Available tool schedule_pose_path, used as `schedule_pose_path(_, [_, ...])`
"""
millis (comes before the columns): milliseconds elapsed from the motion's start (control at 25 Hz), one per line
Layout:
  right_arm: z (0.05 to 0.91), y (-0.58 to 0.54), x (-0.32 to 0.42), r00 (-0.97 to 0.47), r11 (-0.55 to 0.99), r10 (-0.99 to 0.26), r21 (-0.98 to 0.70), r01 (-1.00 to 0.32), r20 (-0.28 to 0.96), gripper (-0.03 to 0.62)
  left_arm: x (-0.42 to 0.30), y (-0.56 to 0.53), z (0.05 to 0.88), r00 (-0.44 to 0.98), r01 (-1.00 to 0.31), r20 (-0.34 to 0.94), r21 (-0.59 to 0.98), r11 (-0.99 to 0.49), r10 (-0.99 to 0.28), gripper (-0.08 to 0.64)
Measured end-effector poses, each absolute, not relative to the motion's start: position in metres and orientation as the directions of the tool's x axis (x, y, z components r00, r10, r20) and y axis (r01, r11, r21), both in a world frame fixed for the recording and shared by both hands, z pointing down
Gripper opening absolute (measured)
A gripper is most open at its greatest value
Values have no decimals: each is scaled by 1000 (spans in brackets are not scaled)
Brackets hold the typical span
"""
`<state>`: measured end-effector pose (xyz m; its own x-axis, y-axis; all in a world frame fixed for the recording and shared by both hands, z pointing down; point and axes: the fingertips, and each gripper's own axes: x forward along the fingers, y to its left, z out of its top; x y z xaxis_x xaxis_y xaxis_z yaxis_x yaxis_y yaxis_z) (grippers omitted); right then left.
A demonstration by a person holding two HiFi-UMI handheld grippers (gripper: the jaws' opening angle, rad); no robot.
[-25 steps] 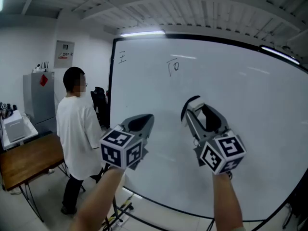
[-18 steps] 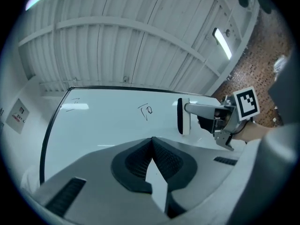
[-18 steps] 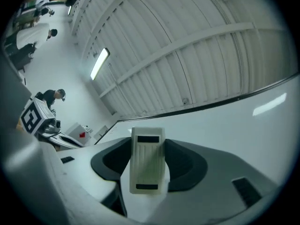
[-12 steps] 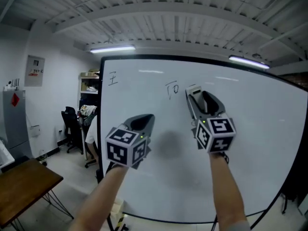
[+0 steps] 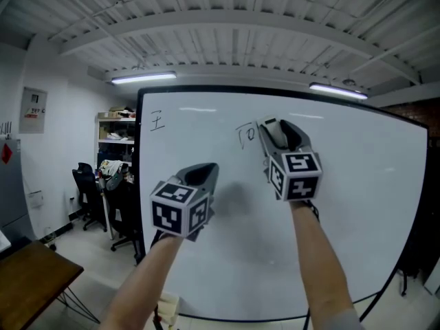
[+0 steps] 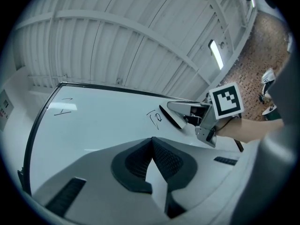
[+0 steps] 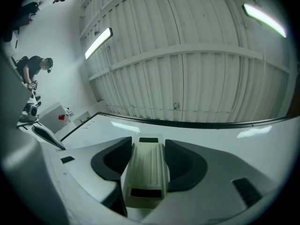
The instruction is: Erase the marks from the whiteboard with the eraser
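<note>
A large whiteboard (image 5: pixel 344 205) stands upright before me. It bears a small mark at the upper left (image 5: pixel 158 121) and another near the top middle (image 5: pixel 245 135). My right gripper (image 5: pixel 273 130) is shut on a cream eraser (image 7: pixel 146 172), held up just right of the middle mark. In the left gripper view that eraser's dark felt edge (image 6: pixel 169 117) lies close beside the mark (image 6: pixel 154 118); contact with the board is unclear. My left gripper (image 5: pixel 205 172) hangs lower and to the left, shut with nothing in it (image 6: pixel 152 142).
Left of the board stand black office chairs (image 5: pixel 88 192) and a shelf of clutter (image 5: pixel 114 128). A brown table corner (image 5: pixel 31 280) is at lower left. Strip lights (image 5: pixel 141 78) run above the board's top edge.
My right gripper with the eraser has risen from the board's middle to beside the top mark. The view has tilted upward; the person in white is out of sight. The left gripper has barely moved.
</note>
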<state>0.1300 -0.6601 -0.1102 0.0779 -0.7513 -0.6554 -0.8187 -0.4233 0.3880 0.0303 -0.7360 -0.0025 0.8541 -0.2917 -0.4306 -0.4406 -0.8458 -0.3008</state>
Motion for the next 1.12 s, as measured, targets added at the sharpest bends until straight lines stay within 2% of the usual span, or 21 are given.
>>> schedule_pose_path(720, [-108, -679, 117, 115, -445, -791, 436, -782, -601, 221, 29, -739, 7, 871, -393, -426, -310, -865, -243, 2])
schedule_pose_path(1120, [-75, -735, 44, 60, -435, -827, 568, -698, -559, 221, -3, -769, 21, 852, -447, -421, -274, -852, -311, 2])
